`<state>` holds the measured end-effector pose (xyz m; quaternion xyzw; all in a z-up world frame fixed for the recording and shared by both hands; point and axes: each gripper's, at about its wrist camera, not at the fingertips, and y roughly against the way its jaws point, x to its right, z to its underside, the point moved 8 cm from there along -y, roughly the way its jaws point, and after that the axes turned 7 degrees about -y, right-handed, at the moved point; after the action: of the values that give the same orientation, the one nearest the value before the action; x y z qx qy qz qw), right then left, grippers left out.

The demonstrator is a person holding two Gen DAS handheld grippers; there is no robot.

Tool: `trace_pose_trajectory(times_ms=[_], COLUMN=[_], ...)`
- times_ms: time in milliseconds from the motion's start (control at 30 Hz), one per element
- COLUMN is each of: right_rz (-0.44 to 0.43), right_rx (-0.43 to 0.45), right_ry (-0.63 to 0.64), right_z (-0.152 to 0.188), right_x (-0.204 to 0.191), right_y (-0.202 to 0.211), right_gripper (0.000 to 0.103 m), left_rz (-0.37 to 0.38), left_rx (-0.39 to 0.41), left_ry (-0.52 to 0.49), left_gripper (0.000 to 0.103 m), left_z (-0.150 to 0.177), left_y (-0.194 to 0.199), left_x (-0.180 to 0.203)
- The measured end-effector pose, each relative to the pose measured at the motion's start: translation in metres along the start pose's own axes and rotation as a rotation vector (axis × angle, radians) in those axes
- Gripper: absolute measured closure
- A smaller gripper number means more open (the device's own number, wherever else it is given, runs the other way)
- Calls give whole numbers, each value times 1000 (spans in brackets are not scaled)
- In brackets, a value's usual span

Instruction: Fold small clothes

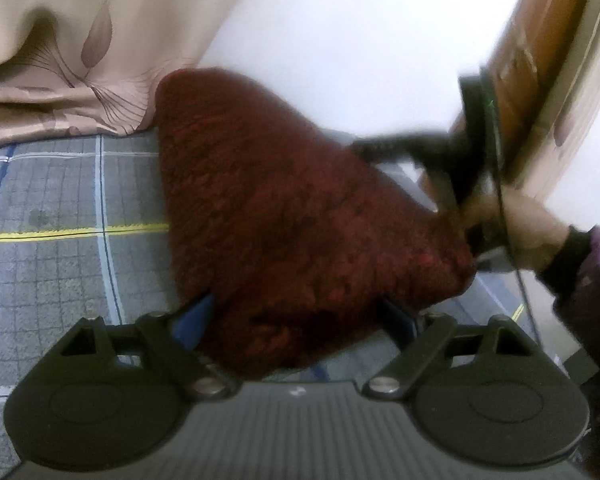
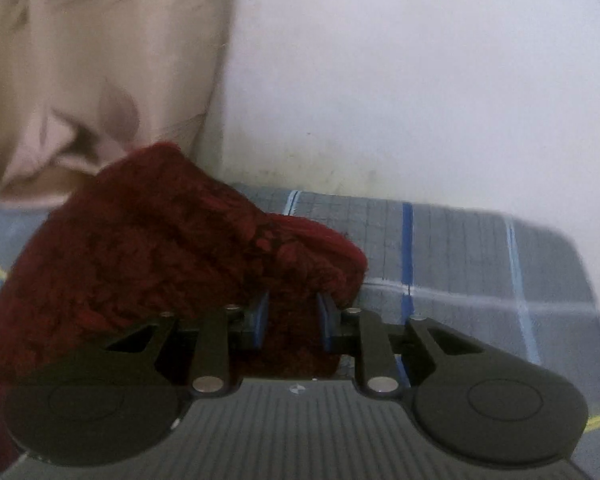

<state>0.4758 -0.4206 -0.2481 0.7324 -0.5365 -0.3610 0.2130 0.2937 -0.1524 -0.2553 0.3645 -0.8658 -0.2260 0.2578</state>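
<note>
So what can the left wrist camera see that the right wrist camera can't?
Only the left wrist view shows the person's hand holding the right gripper, and a wooden door. Only the right wrist view shows the bed's far edge against the wall. Both show the red knit garment, the curtain and the plaid sheet.

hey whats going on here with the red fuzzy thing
A person with a handheld gripper in each hand is folding a dark red knitted garment over a grey plaid bedsheet. The right gripper is clamped on a bunch of the knit. The left gripper has its fingers wide apart with fabric between them, beside a beige curtain and white wall.
</note>
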Motion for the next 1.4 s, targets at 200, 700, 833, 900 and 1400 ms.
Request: trace_pose_trajectory(times_ms=[200, 700, 833, 900, 1400], right_rz=[-70, -209, -243, -255, -440], right_rx=[144, -4, -55, -64, -121], right_ry=[-114, -285, -319, -325, -409], right_z=[-14, 60, 66, 65, 77], right_x=[-12, -2, -2, -2, -14], right_y=[62, 93, 75, 68, 34], right_gripper=[38, 2, 2, 1, 0], left_rz=[8, 156, 204, 240, 288], left_rx=[8, 53, -11, -15, -68], left_ry=[27, 301, 384, 436, 301], left_gripper=[14, 0, 0, 0, 3], left_z=[-3, -47, -42, -40, -55], left_y=[7, 22, -13, -25, -73], left_x=[-4, -69, -91, -98, -73])
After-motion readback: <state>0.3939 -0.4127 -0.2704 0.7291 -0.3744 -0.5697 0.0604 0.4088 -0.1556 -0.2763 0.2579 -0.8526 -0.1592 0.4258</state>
